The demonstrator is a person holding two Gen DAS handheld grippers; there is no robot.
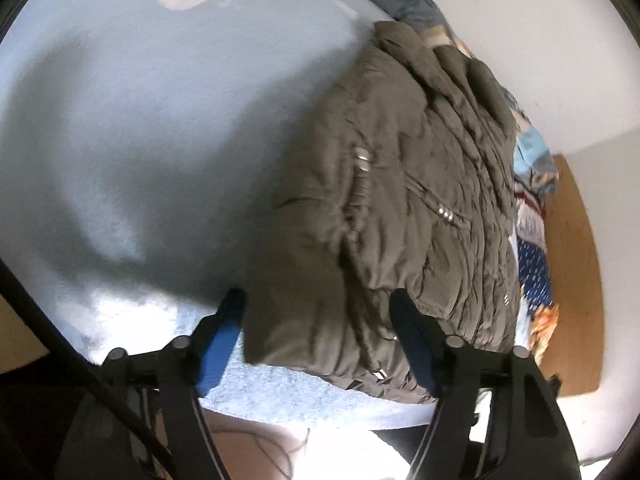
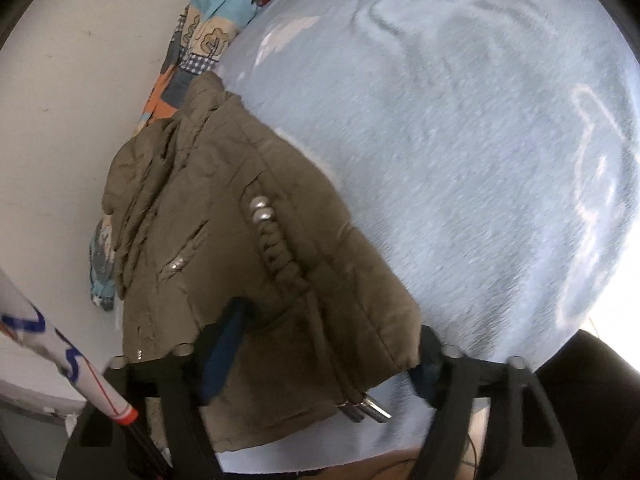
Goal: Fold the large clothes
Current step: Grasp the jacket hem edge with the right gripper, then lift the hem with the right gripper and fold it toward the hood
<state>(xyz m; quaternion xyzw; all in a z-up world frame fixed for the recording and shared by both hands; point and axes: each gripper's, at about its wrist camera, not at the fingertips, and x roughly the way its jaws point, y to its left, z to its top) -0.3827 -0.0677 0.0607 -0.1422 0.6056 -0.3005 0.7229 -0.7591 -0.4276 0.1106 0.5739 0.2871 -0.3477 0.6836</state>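
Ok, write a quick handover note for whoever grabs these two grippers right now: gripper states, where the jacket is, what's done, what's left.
Left gripper: open, straddling the near edge of the jacket, holding nothing.
Right gripper: open, also at the jacket's near edge, by the zipper pull.
Jacket: a compact olive bundle on the blue blanket, near the wall-side edge beside the patterned quilt.
Done: looks folded at least once.
Left: probably a final tidy or fold; hard to tell.
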